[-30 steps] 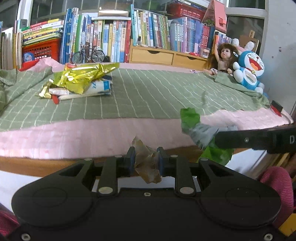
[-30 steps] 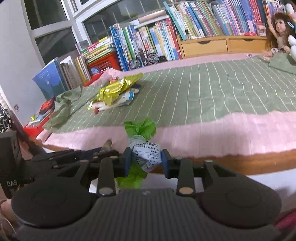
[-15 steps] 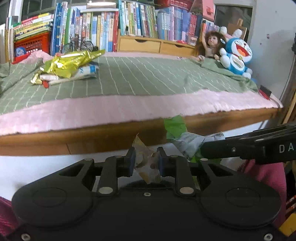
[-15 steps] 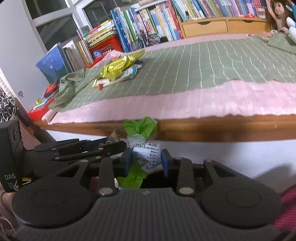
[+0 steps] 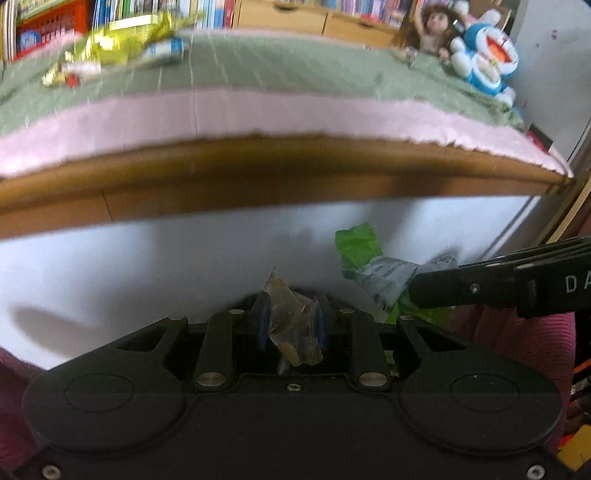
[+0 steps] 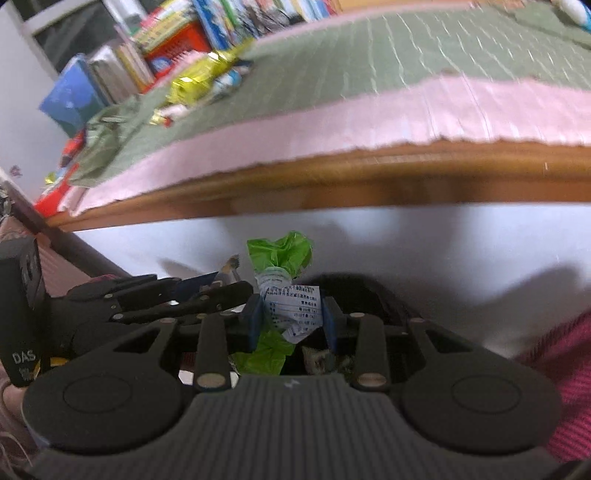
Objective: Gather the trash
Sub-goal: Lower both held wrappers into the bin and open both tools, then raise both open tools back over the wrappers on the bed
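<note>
The left gripper (image 5: 290, 325) is clamped on a crumpled brownish wrapper (image 5: 293, 328), which sticks up between its blue pads and hangs a little below them. Just to its right, the right gripper (image 6: 291, 319) is clamped on a green wrapper (image 6: 280, 258) with a white printed label (the print is too small to read); its green ends bunch above and below the pads. In the left wrist view this green wrapper (image 5: 373, 266) shows at the tip of the black gripper coming in from the right, near the brownish one but apart from it.

Both grippers sit low in front of the bed's white side panel (image 5: 184, 266), below its wooden edge (image 5: 295, 173). On the bed, a pink sheet (image 5: 258, 114) lies under a green checked blanket (image 5: 277, 66). At the far left of the blanket rests more trash: a shiny yellow foil bag (image 5: 125, 37) with a white and blue packet (image 5: 166, 50) beside it, blurred in both views. A doll (image 5: 430, 27) and a blue plush toy (image 5: 487, 62) sit at the far right. Books (image 6: 122, 66) and a red basket (image 6: 177, 42) line the far side.
</note>
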Action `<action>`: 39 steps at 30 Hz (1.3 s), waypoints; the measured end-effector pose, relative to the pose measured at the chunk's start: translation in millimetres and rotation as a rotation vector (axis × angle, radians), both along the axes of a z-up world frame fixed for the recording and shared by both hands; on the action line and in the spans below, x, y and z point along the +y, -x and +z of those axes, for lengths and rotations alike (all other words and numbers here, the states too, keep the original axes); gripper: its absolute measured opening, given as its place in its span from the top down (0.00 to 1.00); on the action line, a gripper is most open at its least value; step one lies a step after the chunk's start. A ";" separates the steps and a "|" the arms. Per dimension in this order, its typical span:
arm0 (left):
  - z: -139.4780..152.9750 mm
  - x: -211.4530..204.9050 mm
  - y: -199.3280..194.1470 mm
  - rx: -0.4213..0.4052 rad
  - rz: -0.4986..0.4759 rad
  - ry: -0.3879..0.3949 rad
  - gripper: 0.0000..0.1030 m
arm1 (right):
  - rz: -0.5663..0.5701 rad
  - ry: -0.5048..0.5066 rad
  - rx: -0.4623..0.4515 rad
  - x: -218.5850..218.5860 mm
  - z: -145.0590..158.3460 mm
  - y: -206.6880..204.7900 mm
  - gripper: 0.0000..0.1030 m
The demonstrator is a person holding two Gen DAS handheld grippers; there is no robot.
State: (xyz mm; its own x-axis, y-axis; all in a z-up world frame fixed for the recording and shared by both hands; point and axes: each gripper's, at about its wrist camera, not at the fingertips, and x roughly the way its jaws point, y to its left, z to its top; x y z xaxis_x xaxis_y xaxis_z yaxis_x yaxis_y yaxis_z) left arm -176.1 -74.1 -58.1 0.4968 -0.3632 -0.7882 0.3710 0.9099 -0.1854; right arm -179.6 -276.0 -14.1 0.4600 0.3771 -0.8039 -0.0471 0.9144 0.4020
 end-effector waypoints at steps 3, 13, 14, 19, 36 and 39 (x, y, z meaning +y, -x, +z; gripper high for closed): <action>-14.1 -2.0 -6.5 0.053 0.009 -0.007 0.78 | -0.043 -0.007 0.087 -2.2 -15.5 -9.3 0.63; -57.1 -10.5 -25.2 0.149 0.021 -0.042 0.77 | -0.145 0.028 0.233 4.5 -66.2 -32.6 0.62; -61.1 -11.3 -26.9 0.156 0.021 -0.047 0.77 | -0.145 0.031 0.238 5.8 -69.8 -33.3 0.62; -75.5 -14.4 -32.7 0.179 0.023 -0.066 0.77 | -0.146 0.038 0.265 10.8 -84.8 -38.0 0.61; -79.2 -9.4 -33.5 0.188 0.040 -0.060 0.48 | -0.143 0.054 0.242 9.4 -90.7 -38.6 0.37; -73.6 -8.4 -31.8 0.179 0.039 -0.053 0.47 | -0.132 0.064 0.228 10.4 -89.1 -37.7 0.37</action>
State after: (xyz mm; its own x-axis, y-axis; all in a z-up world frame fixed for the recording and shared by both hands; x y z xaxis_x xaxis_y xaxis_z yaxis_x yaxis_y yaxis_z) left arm -144.3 -82.5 -131.7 0.3597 -0.3019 -0.8829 0.3010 0.9332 -0.1964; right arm -141.9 -265.6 -103.2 0.3059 0.2713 -0.9126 0.1592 0.9305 0.3300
